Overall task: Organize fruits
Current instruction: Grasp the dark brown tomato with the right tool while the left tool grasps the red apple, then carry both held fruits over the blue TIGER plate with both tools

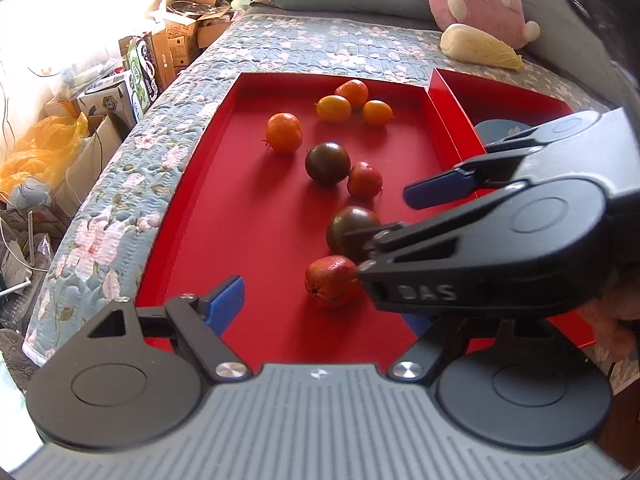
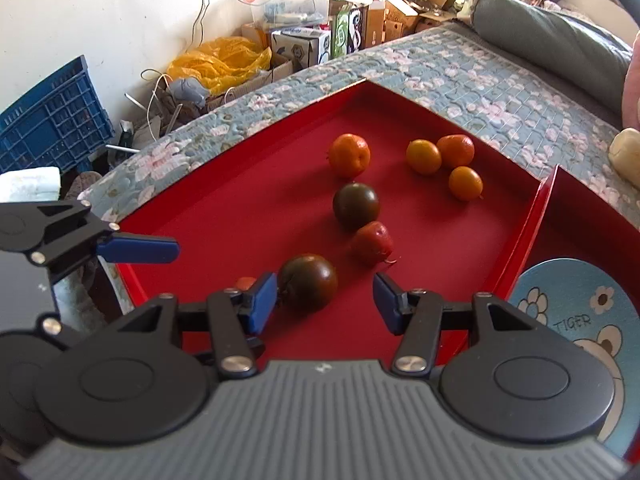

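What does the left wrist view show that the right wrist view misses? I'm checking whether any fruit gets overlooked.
Only the left wrist view shows the near red fruit whole and a pink plush toy. Only the right wrist view shows the blue crate and the blue plate's bear print. Both show the red tray, four orange fruits, two dark tomatoes and both open grippers.

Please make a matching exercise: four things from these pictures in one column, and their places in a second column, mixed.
1. blue plate
2. near dark tomato
3. yellow bag
4. white cabbage

a. on the quilt beside the pink plush toy
b. between the right tool's open fingers
c. in the right-hand red tray
d. on the floor among boxes

Pairs: 1-c, 2-b, 3-d, 4-a
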